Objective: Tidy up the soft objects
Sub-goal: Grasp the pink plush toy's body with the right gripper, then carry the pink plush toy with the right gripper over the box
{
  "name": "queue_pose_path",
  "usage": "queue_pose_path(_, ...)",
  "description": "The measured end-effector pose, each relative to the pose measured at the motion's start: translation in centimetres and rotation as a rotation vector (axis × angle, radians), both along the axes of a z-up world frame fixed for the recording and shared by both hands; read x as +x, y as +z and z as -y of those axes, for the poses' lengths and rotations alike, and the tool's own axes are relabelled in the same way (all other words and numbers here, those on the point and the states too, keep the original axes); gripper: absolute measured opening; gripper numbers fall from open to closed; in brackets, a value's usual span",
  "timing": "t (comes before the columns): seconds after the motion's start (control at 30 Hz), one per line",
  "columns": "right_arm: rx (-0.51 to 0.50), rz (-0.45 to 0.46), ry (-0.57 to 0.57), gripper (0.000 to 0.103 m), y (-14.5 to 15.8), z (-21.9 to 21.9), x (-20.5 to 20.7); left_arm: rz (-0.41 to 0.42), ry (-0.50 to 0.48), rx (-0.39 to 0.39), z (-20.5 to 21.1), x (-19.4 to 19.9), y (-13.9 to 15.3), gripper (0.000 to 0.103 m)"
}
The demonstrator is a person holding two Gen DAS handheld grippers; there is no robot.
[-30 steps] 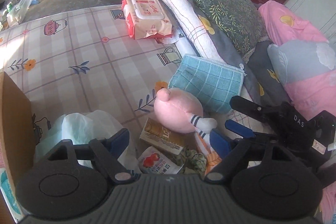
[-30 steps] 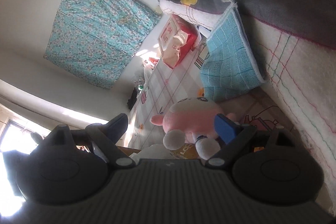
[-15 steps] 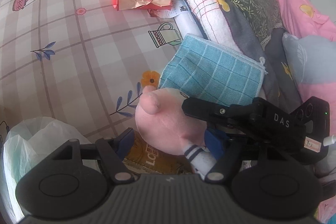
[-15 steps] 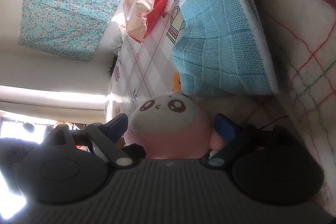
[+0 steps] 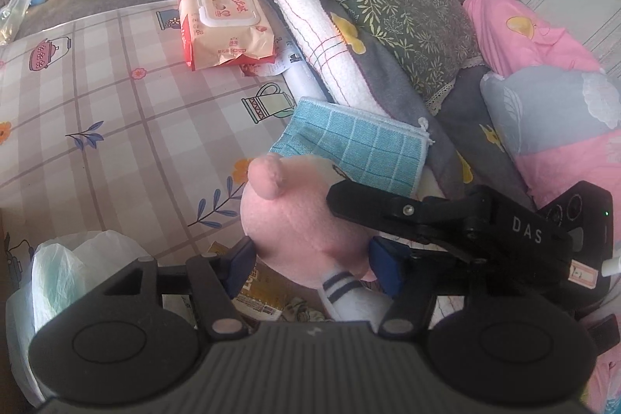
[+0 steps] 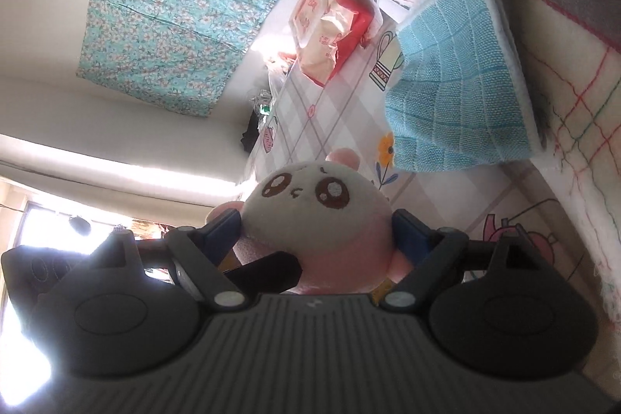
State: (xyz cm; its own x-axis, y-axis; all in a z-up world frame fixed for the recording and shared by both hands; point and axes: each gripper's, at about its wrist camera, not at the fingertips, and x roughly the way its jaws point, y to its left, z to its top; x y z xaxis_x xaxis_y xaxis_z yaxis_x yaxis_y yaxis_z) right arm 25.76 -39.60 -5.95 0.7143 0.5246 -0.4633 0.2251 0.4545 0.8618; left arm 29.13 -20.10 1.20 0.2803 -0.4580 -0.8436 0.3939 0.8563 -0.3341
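Both grippers, left gripper (image 5: pixel 310 264) and right gripper (image 6: pixel 316 229), pinch the pink plush toy (image 5: pixel 299 220), blue cloth (image 5: pixel 361 150) lying at one o'clock.

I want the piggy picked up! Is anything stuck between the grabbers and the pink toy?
No, nothing is in the way. Both the left gripper and the right gripper already have their fingers pressed right against the pink plush toy.
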Motion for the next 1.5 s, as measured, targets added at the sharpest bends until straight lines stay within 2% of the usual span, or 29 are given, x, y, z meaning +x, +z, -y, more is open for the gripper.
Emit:
queue_pose_path(0.2,-0.049,0.123,0.021,0.085,5.3,-2.1,-3.6,0.117,0.002,-0.037,-2.4,-4.5,4.6,0.064)
queue_pose_path(0.4,-0.083,0.212,0.116,0.085,10.1,-6.4,-6.2,0.208,0.056,-0.088,-7.6,-9.3,8.5,0.064)
queue_pose_path(0.57,-0.101,0.274,0.270,0.085,13.9,-13.2,-8.5,0.281,0.177,-0.130,-15.0,-13.7,10.9,0.064)
queue_pose_path(0.7,-0.115,0.291,0.426,0.085,15.6,-20.0,-7.6,0.314,0.304,-0.134,-21.3,-16.7,11.2,0.064)
queue_pose_path(0.87,-0.148,0.234,0.627,0.085,15.3,-29.5,-5.1,0.289,0.469,-0.141,-29.1,-18.7,9.4,0.064)
queue_pose_path(0.97,-0.197,0.163,0.725,0.085,13.8,-35.0,-3.3,0.240,0.552,-0.147,-33.4,-18.6,7.0,0.064)
queue_pose_path(1.1,-0.245,0.059,0.810,0.084,10.9,-40.2,-0.9,0.144,0.642,-0.173,-38.5,-17.4,2.8,0.065)
queue_pose_path(1.23,-0.310,-0.025,0.846,0.084,7.8,-43.4,1.6,0.076,0.667,-0.181,-41.1,-15.4,-0.4,0.065)
queue_pose_path(1.37,-0.410,-0.059,0.862,0.083,5.7,-45.2,3.1,-0.010,0.671,-0.184,-42.5,-13.6,-3.8,0.064)
queue_pose_path(1.43,-0.447,-0.074,0.869,0.079,4.7,-45.5,3.7,-0.047,0.676,-0.137,-42.6,-12.9,-5.0,0.061)
queue_pose_path(1.5,-0.453,-0.080,0.878,0.079,4.1,-45.5,4.0,-0.072,0.675,-0.085,-42.5,-12.3,-5.9,0.063)
